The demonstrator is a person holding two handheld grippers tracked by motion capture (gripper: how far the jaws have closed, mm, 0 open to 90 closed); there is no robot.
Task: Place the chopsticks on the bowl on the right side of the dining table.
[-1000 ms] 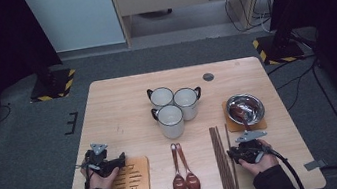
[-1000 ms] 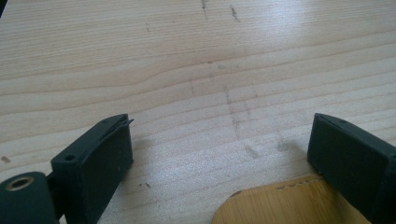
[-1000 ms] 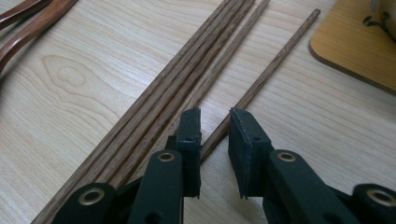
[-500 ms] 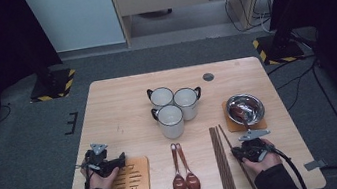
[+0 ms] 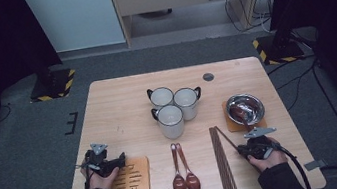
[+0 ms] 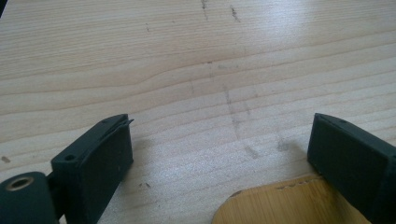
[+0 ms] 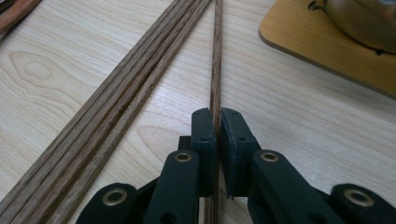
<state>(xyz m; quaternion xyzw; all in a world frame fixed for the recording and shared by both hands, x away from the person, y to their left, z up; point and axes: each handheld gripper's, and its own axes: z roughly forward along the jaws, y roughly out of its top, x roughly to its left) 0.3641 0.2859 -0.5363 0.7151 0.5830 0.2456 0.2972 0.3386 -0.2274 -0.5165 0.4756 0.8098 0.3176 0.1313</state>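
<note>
Wood, dark-stained: single thin chopstick clamped between the jaws of the right gripper; it runs straight out ahead of the jaws across the pale wooden table.
Right jaws: have just been closing; pads now pressed on both sides of the chopstick.
Remaining chopsticks: bundle of dark wooden sticks lies flat just left of the right jaws, angled away from the held one, apart from it near the jaws.
Ahead-right of right jaws: shiny metal bowl standing on a light bamboo coaster.
Left gripper: jaws wide apart, nothing between the pads, bare tabletop ahead.
Below left jaws: rounded corner of a second bamboo coaster, between the jaws and nearer the right-hand one.
High view: right gripper sits beside the chopstick bundle.
</note>
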